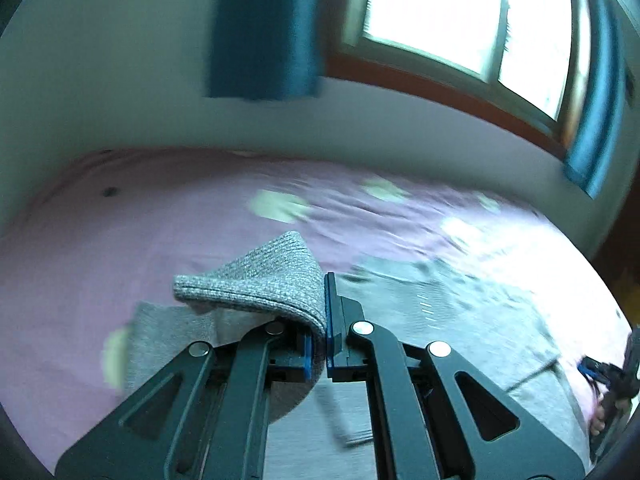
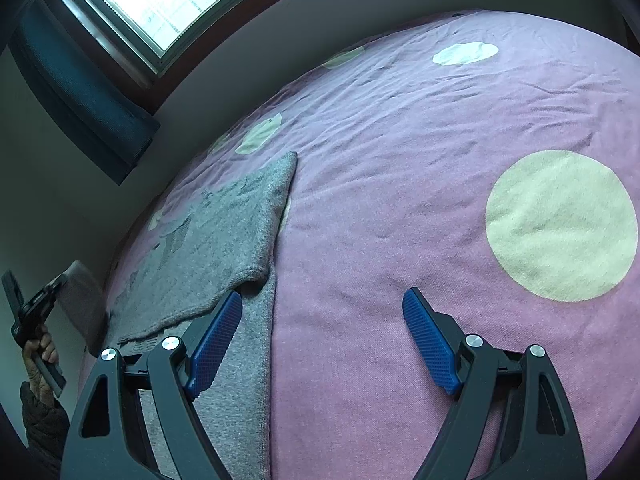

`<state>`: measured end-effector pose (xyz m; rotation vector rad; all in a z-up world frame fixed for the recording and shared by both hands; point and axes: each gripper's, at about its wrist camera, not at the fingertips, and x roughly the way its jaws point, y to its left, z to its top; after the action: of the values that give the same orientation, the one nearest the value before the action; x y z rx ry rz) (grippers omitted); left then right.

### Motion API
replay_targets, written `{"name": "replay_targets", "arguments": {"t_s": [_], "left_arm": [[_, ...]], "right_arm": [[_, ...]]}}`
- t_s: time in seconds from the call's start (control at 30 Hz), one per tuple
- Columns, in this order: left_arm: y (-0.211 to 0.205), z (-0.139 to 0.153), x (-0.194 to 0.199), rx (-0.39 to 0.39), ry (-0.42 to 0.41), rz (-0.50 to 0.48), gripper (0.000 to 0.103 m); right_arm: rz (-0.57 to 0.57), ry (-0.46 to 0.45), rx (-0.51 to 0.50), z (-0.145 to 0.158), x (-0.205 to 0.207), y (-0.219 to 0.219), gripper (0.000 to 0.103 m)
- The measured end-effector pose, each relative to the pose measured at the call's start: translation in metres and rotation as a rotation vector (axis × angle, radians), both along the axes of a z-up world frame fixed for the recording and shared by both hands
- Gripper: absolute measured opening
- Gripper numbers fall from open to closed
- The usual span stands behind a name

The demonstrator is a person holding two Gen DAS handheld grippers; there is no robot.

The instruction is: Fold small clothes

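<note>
A grey knitted garment [image 2: 224, 240] lies on the pink bedspread [image 2: 400, 160], partly folded over itself. My left gripper [image 1: 320, 332] is shut on a ribbed grey edge of the garment [image 1: 272, 276] and holds it lifted above the rest of the cloth [image 1: 460, 320]. My right gripper [image 2: 322, 316] is open and empty, just above the bed at the garment's right edge; its left finger [image 2: 218, 336] is over the grey cloth and its right finger [image 2: 428, 344] over bare bedspread. The left gripper also shows at the left edge of the right wrist view [image 2: 28, 312].
The bedspread carries pale yellow dots [image 2: 560, 224]. A white wall [image 1: 120, 100] runs behind the bed, with a window [image 1: 460, 12] and blue curtains [image 1: 264, 28]. The bed's edge is at the far right of the left wrist view.
</note>
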<state>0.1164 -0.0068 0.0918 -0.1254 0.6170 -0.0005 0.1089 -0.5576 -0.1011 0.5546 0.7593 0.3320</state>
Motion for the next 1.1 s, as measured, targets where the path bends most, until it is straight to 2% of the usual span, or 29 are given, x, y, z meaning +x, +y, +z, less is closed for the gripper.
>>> {"name": "replay_targets", "arguments": {"t_s": [0.2,0.3,0.43,0.6,0.67,0.77,0.9,1.0,1.1], "left_arm": [[-0.087,-0.039,0.032,0.081,0.065,-0.113,0.003],[-0.118,-0.060,0.042,0.098,0.107,-0.153,0.004],[-0.153,-0.084,0.044,0.163,0.136,-0.188,0.006],[-0.178,-0.098,0.033,0.196,0.158,-0.271,0.038],[-0.184,-0.095,0.020,0.190,0.153,-0.315,0.044],[-0.185,-0.087,0.003,0.181,0.131,-0.358,0.048],[-0.154,-0.068,-0.033,0.153,0.084,-0.364,0.053],[-0.111,-0.061,-0.054,0.163,0.065,-0.296,0.054],[-0.063,-0.062,-0.067,0.154,0.075,-0.191,0.054]], "right_arm": [[0.008,-0.002,0.008,-0.001,0.002,-0.002,0.082],[0.012,-0.002,0.013,-0.001,0.004,-0.004,0.082],[0.017,-0.002,0.013,-0.001,0.006,-0.005,0.082],[0.015,-0.002,0.014,-0.001,0.005,-0.005,0.082],[0.015,-0.002,0.014,-0.001,0.004,-0.005,0.082],[0.015,-0.001,0.014,0.000,0.003,-0.004,0.082],[0.001,0.014,-0.007,0.011,0.000,-0.006,0.082],[0.000,-0.017,0.028,0.037,-0.007,-0.001,0.082],[0.079,-0.015,0.073,0.062,-0.004,0.028,0.082]]}}
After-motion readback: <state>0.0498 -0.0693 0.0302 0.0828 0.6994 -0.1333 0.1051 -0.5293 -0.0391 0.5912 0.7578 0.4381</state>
